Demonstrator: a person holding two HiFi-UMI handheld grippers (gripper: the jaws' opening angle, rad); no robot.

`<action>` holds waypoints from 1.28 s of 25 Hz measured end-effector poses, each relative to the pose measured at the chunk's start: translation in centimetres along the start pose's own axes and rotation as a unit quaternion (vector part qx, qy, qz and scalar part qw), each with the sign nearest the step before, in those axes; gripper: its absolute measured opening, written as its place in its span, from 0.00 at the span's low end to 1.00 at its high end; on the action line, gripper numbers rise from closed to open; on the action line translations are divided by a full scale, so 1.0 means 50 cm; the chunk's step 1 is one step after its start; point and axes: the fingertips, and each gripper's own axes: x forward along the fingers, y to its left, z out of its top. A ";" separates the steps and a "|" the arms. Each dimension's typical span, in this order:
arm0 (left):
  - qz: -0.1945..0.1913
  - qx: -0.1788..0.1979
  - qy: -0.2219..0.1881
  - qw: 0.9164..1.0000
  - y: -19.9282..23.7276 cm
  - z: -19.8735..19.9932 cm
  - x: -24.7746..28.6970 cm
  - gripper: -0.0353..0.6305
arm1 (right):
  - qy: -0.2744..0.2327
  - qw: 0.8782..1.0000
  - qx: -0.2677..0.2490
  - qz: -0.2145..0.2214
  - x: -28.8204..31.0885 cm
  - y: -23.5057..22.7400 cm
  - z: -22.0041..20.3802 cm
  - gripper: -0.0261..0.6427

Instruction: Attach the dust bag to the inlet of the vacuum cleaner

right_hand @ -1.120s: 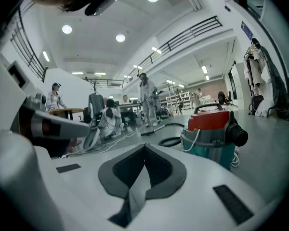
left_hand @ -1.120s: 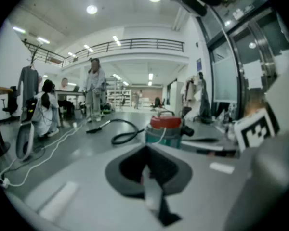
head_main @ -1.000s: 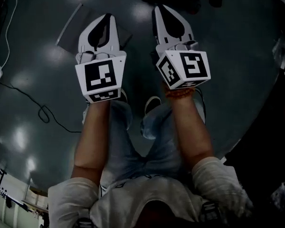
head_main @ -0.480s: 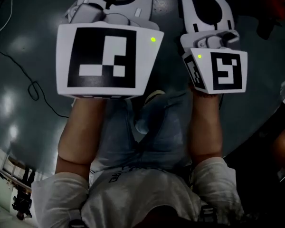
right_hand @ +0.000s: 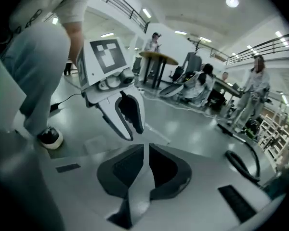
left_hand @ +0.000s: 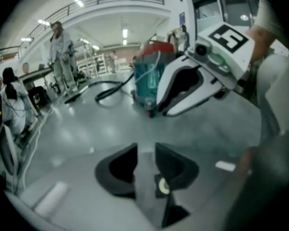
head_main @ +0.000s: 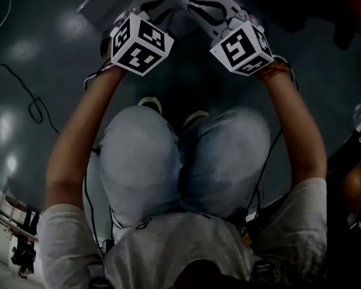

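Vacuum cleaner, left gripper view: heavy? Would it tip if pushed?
Probably heavy: the vacuum cleaner is a bulky upright drum. Likely hard to tip, standing broad on the floor. Its hose curves loosely across the floor, so it would probably flop and drag.

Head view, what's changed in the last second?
Both tools rose toward the camera, then dropped toward the floor as the person crouched. The left tool has just been opening its jaws, with nothing between them; the right tool stayed shut and empty. Nothing was picked up. The flat grey sheet on the floor stayed put.
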 end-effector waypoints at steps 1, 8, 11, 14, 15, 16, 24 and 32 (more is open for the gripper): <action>-0.013 -0.004 0.022 1.000 -0.027 -0.055 0.026 0.24 | 0.020 0.999 -0.008 0.025 0.030 0.038 -0.045 0.07; -0.082 0.018 0.123 0.989 -0.196 -0.309 0.127 0.37 | 0.096 0.985 -0.040 0.136 0.163 0.230 -0.238 0.28; -0.085 0.034 0.142 0.986 -0.226 -0.351 0.166 0.42 | 0.111 0.981 -0.058 0.148 0.196 0.270 -0.281 0.32; -0.080 0.047 0.168 0.981 -0.244 -0.395 0.199 0.45 | 0.115 0.981 -0.049 0.145 0.225 0.288 -0.303 0.35; -0.075 0.050 0.175 0.980 -0.246 -0.409 0.207 0.46 | 0.116 0.982 -0.047 0.143 0.234 0.292 -0.307 0.36; -0.068 0.053 0.179 0.980 -0.247 -0.419 0.213 0.47 | 0.117 0.982 -0.047 0.142 0.242 0.296 -0.310 0.36; -0.018 0.084 0.156 0.984 -0.219 -0.405 0.211 0.25 | 0.114 0.980 -0.075 0.142 0.255 0.321 -0.317 0.37; -0.057 0.054 0.136 0.988 -0.152 -0.296 0.121 0.12 | 0.079 0.985 -0.128 0.089 0.230 0.241 -0.243 0.37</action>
